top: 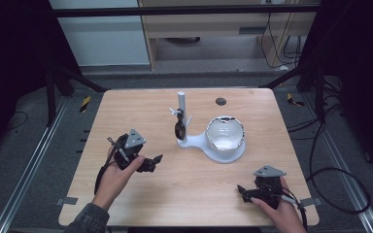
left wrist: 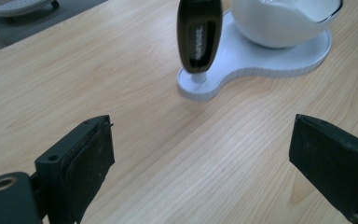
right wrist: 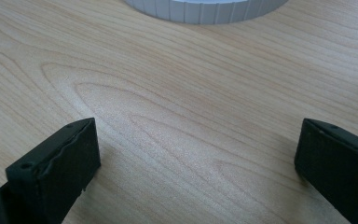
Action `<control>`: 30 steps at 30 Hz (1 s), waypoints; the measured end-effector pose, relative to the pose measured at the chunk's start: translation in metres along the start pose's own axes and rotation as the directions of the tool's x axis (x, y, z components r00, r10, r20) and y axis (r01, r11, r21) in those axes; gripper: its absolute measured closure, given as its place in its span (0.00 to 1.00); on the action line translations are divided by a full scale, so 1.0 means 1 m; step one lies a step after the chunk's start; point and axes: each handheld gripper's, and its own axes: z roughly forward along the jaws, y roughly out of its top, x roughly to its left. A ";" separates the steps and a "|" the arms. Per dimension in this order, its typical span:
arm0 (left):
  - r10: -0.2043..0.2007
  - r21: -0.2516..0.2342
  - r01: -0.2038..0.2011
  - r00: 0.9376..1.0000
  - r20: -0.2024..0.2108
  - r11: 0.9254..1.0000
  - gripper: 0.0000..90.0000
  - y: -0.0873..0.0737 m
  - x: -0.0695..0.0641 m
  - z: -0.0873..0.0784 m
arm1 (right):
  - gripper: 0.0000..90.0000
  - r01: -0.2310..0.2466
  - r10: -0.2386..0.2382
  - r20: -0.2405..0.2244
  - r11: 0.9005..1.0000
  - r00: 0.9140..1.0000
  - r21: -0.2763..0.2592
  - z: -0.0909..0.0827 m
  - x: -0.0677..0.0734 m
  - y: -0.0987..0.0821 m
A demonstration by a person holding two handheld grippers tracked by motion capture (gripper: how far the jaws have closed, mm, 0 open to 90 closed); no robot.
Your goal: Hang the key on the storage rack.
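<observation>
L gripper (top: 156,159) eyeing the dark key fob (top: 179,129) hung on the white stand (top: 194,141), mid-table.
L jaws wide apart, nothing btwn them; approach level, pads either side of fob, w/o knocking the post (top: 181,104). L gripper view shows the fob's slotted face. R gripper (top: 243,191) rests front-right, jaws wide, empty; its view catches the stand's ribbed rim (right wrist: 205,11).

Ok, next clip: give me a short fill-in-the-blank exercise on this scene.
1. The dark key fob hangs from the white ____.
2. The white bowl sits on the stand's ____.
3. The left gripper has its jaws ____, nothing between them.
4. The right gripper rests on the wooden ____.

Missing words: post; base; open; table
</observation>
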 end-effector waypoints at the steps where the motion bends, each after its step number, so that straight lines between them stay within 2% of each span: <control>1: -0.006 0.004 0.006 1.000 -0.005 1.000 0.07 -0.003 0.001 0.000 | 0.00 0.000 0.000 0.000 1.000 1.000 0.000 0.000 0.000 0.000; 7: 0.006 0.041 -0.005 1.000 -0.026 0.999 0.07 -0.018 0.008 -0.001 | 0.00 0.002 -0.002 0.001 1.000 1.000 0.000 0.000 0.000 0.000; 11: 0.000 0.074 0.002 0.999 -0.038 0.997 0.07 -0.030 0.013 0.003 | 0.00 0.001 -0.001 -0.001 1.000 1.000 0.000 0.000 0.000 0.000; 19: -0.043 0.100 0.047 0.998 -0.047 0.994 0.07 -0.054 0.022 0.003 | 0.00 0.003 -0.003 0.001 1.000 1.000 0.000 0.000 0.000 0.000; 25: -0.059 0.134 0.066 0.997 -0.054 0.989 0.07 -0.068 0.029 0.003 | 0.00 0.003 -0.003 0.001 1.000 1.000 0.000 0.000 0.000 0.000; 29: -0.071 0.184 0.083 0.995 -0.072 0.979 0.07 -0.078 0.034 0.003 | 0.00 0.003 -0.003 0.001 1.000 1.000 0.000 0.000 0.000 0.000; 30: -0.071 0.184 0.083 0.995 -0.072 0.979 0.07 -0.078 0.034 0.003 | 0.00 0.003 -0.003 0.001 1.000 1.000 0.000 0.000 0.000 0.000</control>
